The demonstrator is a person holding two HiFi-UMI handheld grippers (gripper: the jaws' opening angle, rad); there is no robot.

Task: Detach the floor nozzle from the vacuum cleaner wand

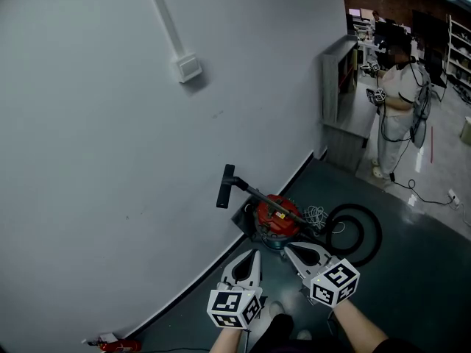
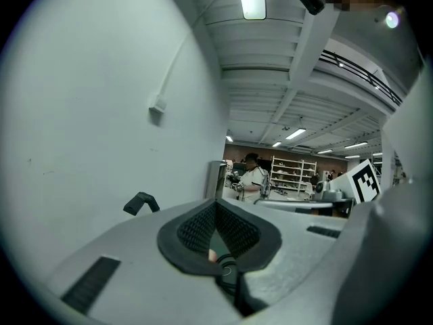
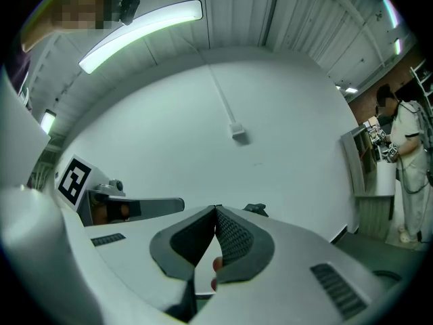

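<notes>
Left tongs (image 1: 255, 254) and right tongs (image 1: 289, 246) are pressed together and empty, so we should spread them before reaching the black floor nozzle (image 1: 225, 186) by the white wall (image 1: 110, 160), one gripping it, one the dark metal wand (image 1: 266, 198).

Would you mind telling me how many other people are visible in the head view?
1: a person stands beside the grey cabinet at the upper right. Others may be hidden among the shelves further back.
</notes>
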